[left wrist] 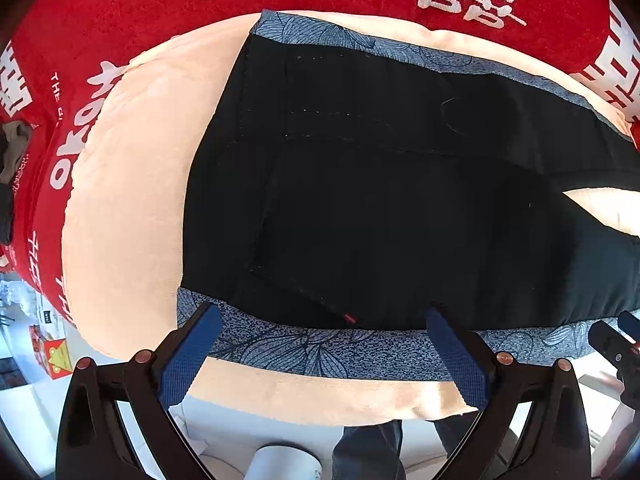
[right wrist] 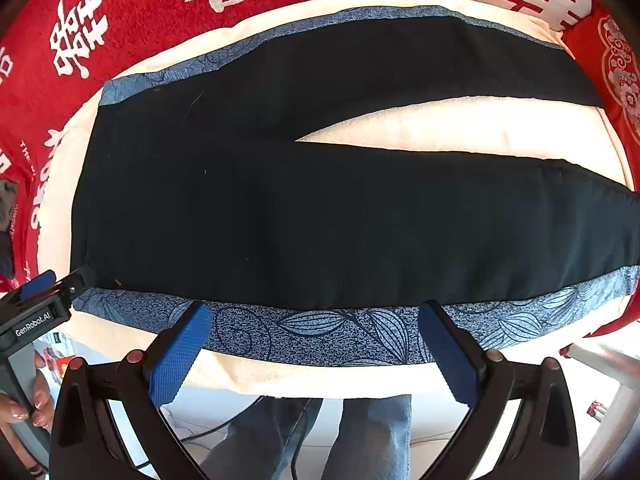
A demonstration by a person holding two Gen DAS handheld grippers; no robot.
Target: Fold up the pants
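The pants (right wrist: 320, 208) lie flat on a blue mat (right wrist: 320, 332), legs splayed, waist to the left. Both the left hand-held gripper (left wrist: 324, 344) and right hand-held gripper (right wrist: 316, 340) hover spread open and empty at the mat's near edge. Best pinch the near side seam at waist and leg, then lift evenly across. Red blanket (right wrist: 140, 8) surrounds; nothing blocks.

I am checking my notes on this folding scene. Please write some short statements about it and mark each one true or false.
1. The black pants lie flat with the legs spread apart. True.
2. The right gripper is shut on the pants. False: it is open and holds nothing.
3. The left gripper is open. True.
4. The pants lie on a plain green cloth. False: on a blue leaf-patterned cloth.
5. A red blanket with white characters lies behind. True.
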